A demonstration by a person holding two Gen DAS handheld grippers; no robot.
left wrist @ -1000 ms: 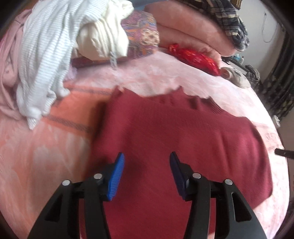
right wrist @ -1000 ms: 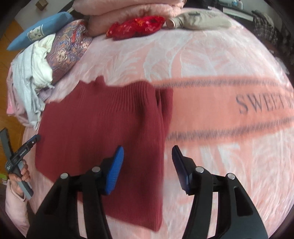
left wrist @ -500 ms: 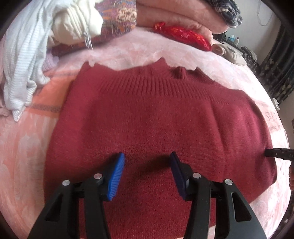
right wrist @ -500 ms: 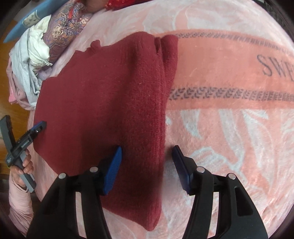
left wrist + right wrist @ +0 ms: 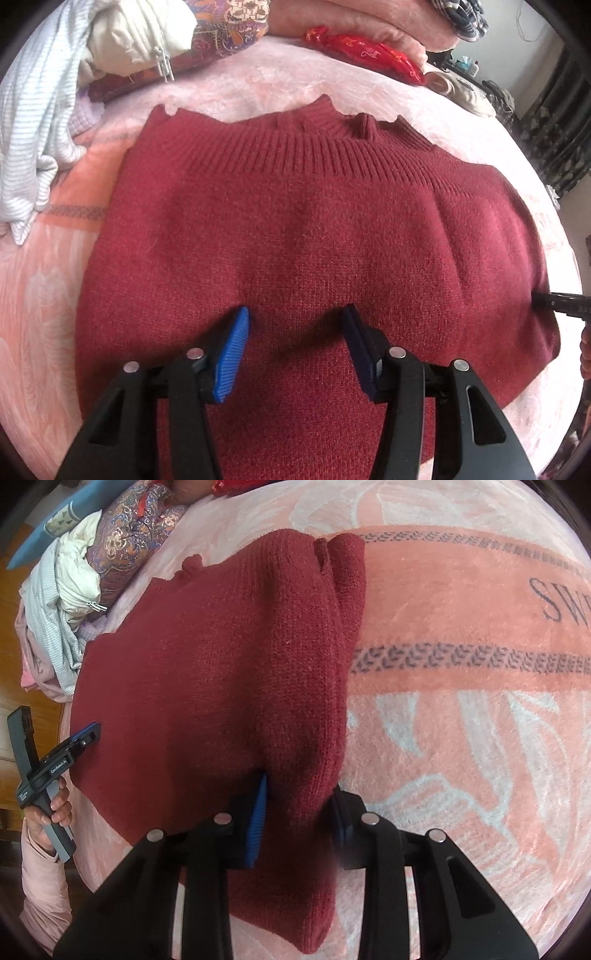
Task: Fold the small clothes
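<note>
A dark red knit sweater [image 5: 306,236] lies flat on a pink blanket, its ribbed hem at the far side; it also shows in the right wrist view [image 5: 229,672]. My left gripper [image 5: 295,332] is open, its blue pads just above the sweater's near part. My right gripper [image 5: 299,805] is narrowed around the thick folded right edge of the sweater, which sits between its fingers; whether it is pinched is unclear. The left gripper also shows in the right wrist view [image 5: 79,738] at the sweater's left edge. The right gripper's tip shows in the left wrist view [image 5: 561,301].
The pink blanket [image 5: 461,720] has a salmon band with dark lettering. A heap of clothes [image 5: 55,92] with a white striped garment lies far left. A red patterned bundle [image 5: 365,53] and folded pink bedding [image 5: 351,18] lie at the back.
Both grippers have moved forward and down onto the sweater. The right gripper's fingers have come closer together around the sweater's folded right edge. The sweater looks larger in both views.
</note>
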